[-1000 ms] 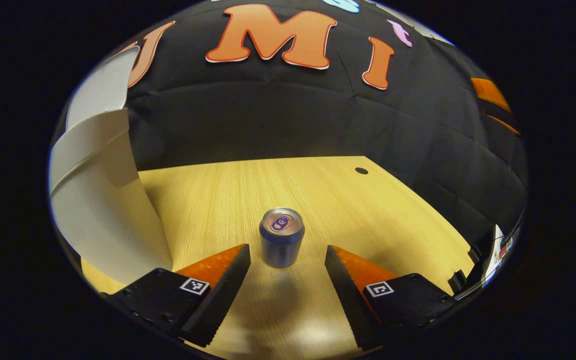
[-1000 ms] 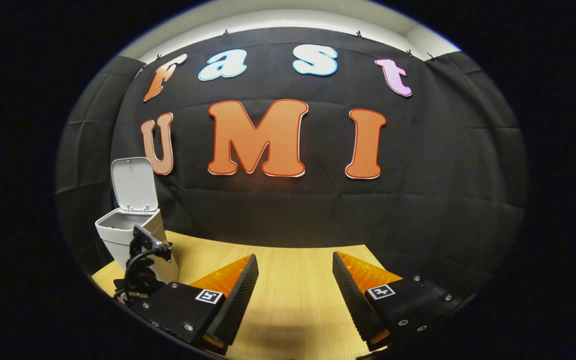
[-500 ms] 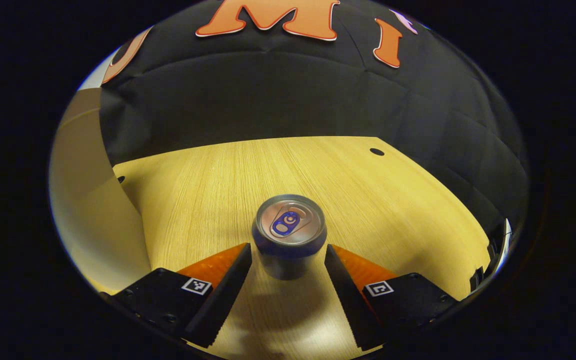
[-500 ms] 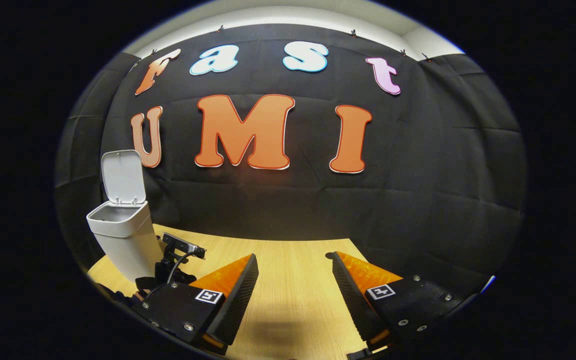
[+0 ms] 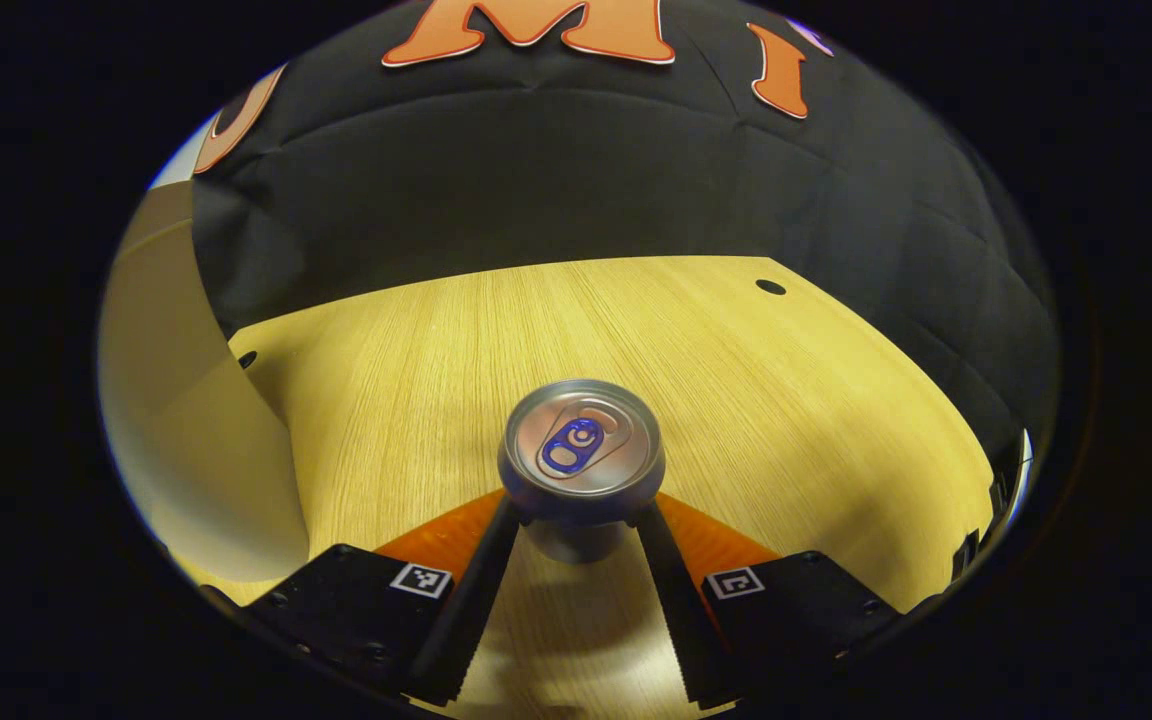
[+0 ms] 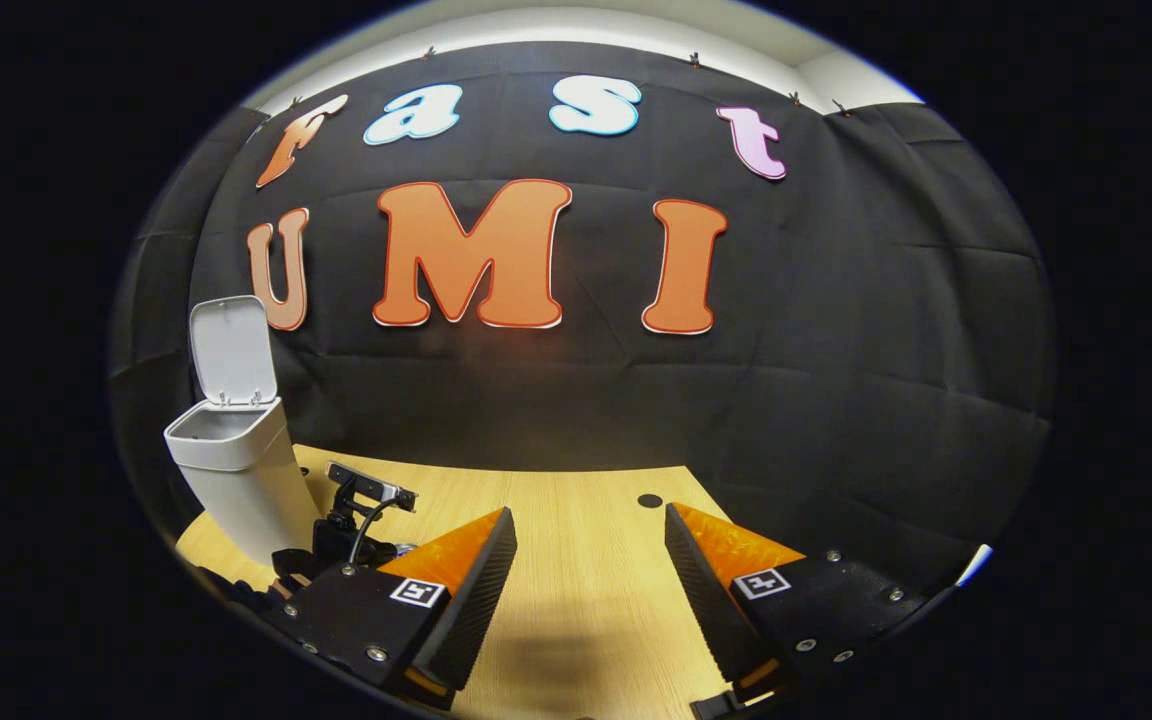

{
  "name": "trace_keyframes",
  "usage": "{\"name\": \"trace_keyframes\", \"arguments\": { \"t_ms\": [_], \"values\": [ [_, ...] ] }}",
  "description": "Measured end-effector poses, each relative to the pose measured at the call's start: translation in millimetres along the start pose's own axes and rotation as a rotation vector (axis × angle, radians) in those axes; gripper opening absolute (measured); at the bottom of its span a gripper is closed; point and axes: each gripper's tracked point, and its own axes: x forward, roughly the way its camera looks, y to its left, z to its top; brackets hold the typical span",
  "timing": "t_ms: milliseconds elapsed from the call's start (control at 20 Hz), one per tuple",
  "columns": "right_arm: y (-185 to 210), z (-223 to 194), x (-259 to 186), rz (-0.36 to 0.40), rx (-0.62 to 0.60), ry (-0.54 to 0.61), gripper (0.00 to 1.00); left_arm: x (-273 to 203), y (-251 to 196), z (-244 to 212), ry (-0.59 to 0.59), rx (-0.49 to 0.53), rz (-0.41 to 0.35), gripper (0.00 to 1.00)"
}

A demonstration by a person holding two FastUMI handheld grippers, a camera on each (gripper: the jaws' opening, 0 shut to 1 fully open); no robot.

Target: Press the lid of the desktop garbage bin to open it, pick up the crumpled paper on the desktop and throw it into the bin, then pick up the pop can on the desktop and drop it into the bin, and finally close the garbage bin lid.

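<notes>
The pop can (image 5: 581, 448), blue-sided with a silver top, stands upright on the wooden desktop (image 5: 756, 400) in the left gripper view. My left gripper (image 5: 576, 515) is shut on it, one finger pressing each side just under the rim. The white garbage bin (image 6: 236, 480) stands at the left of the right gripper view with its lid (image 6: 229, 350) raised; its pale wall (image 5: 186, 430) rises close by at the left of the left gripper view. My right gripper (image 6: 588, 520) hovers open over the desktop with nothing between its fingers. The left gripper's body (image 6: 356, 510) shows beside the bin.
The black cloth wall closes off the back of the desktop. A small round hole (image 5: 770, 287) lies in the desktop at the far right; it shows as a dark hole (image 6: 649, 500) ahead of the right gripper. Bare wood stretches to the right of the can.
My left gripper moved forward around the can and its fingers closed onto the can's sides. The right gripper drifted a little, so the bin sits farther left in its view.
</notes>
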Motion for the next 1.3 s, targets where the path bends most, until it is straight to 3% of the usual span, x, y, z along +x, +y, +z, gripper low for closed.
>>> {"name": "trace_keyframes", "arguments": {
  "t_ms": [300,350,400,550,900,1300],
  "values": [
    [15,-1,7,0.056,0.007,-0.003,0.89,-22,-1,26,-0.105,0.017,0.014,0.76],
    [17,-1,9,0.065,0.01,-0.003,0.89,-30,-3,26,-0.12,0.026,0.017,0.72],
    [21,-1,12,0.076,0.016,-0.005,0.89,-33,-5,23,-0.139,0.03,0.018,0.76],
    [29,0,18,0.107,0.027,-0.01,0.89,-55,-4,38,-0.199,0.019,0.032,0.76],
    [37,6,29,0.157,0.035,-0.038,0.89,-143,0,104,-0.436,-0.004,0.074,0.75],
    [66,8,46,0.233,0.034,-0.042,0.89,-258,31,145,-0.553,-0.067,0.194,0.74]
  ]
}}
